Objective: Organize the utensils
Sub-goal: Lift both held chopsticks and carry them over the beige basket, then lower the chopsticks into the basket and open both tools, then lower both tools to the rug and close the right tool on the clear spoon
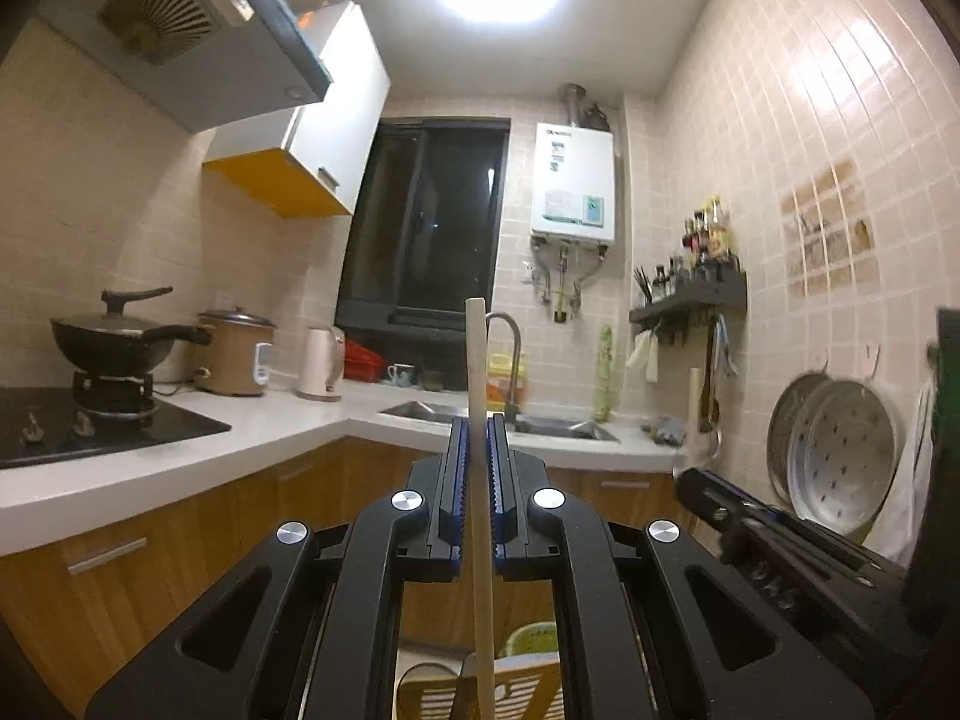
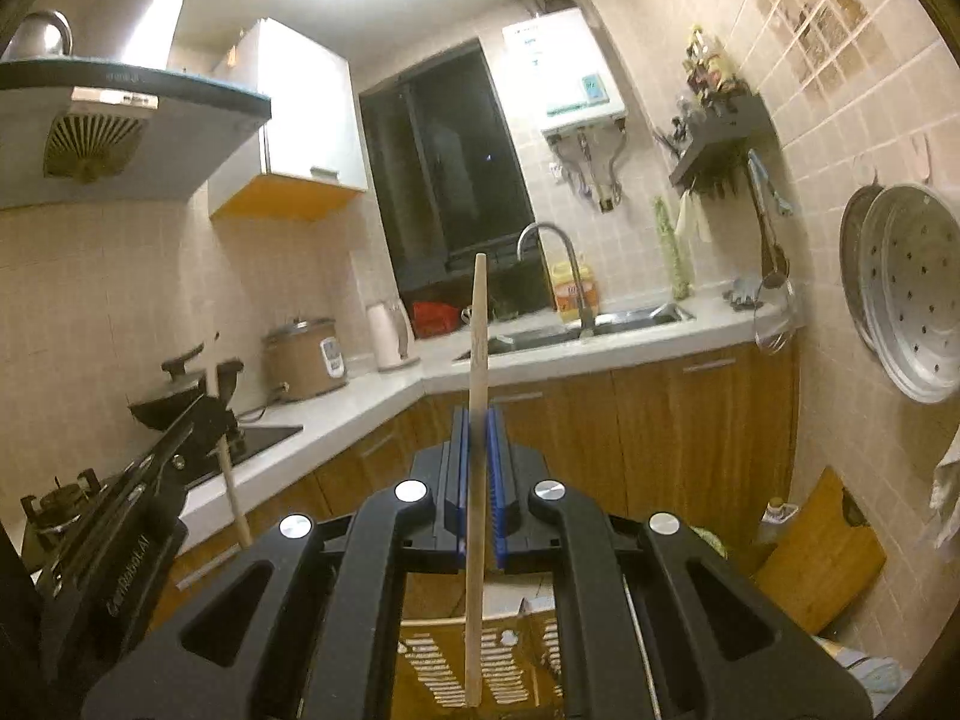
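Observation:
My left gripper [image 1: 478, 420] is shut on a pale wooden stick-like utensil [image 1: 477, 360], held upright in the air; its lower end runs down out of view. My right gripper [image 2: 478, 417] is shut on a second wooden utensil [image 2: 478, 330], also upright, its lower end above a slotted yellowish basket [image 2: 432, 648]. The right gripper shows at the right of the left wrist view [image 1: 768, 522]. The left gripper shows at the left of the right wrist view [image 2: 198, 420], with its stick [image 2: 234, 498] hanging below it. Both are raised well in front of the counter.
An L-shaped white counter [image 1: 288, 426] carries a wok on a stove [image 1: 114, 342], a rice cooker [image 1: 234, 354], a kettle [image 1: 321, 363] and a sink with faucet [image 1: 510, 360]. Metal steamer trays [image 2: 912, 288] hang on the right wall. A cutting board [image 2: 822, 552] leans below.

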